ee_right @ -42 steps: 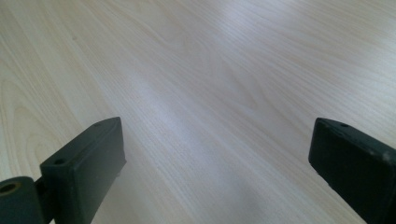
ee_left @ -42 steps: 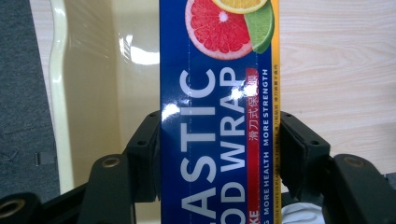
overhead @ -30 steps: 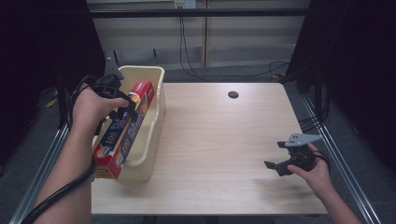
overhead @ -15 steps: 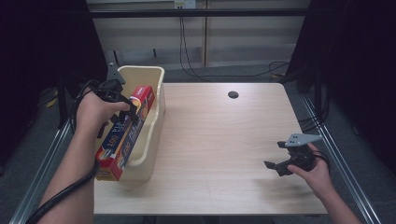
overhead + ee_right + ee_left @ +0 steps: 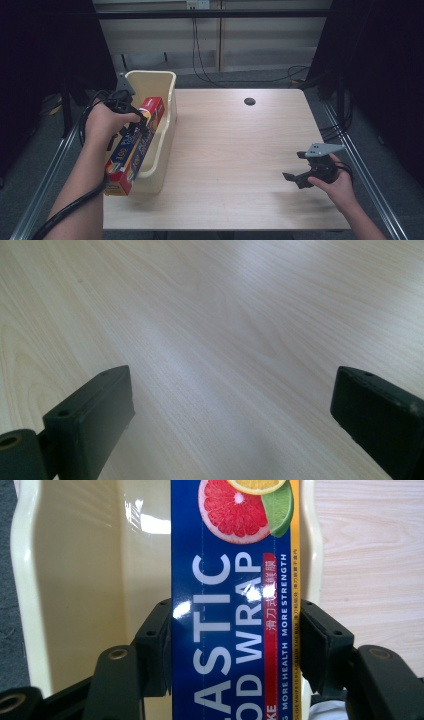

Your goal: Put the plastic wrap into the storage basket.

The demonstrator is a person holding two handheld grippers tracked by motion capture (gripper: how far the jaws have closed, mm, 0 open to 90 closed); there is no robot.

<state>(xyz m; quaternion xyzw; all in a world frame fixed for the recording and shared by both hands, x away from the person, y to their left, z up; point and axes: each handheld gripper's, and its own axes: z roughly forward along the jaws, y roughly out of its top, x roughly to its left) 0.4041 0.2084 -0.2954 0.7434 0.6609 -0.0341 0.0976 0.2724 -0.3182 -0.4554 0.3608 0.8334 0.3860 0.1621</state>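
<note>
Left claw (image 5: 235,650) pinches plastic wrap box (image 5: 134,146) over cream bin (image 5: 162,150). Right claw (image 5: 296,179) spread wide, low above wooden surface (image 5: 235,160), well apart.

1. High view looks forward and down over the whole worktop (image 5: 240,150).
2. Left gripper view sits close above the cream bin (image 5: 75,580), sharing it with the high view.
3. Right gripper view skims bare worktop.

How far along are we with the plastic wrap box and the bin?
Done: the left gripper is shut on the plastic wrap box. In hand: the box lies tilted over the cream bin, its near end overhanging the rim. Left: can't tell whether it goes in or out. The right gripper is open over the table.
</note>
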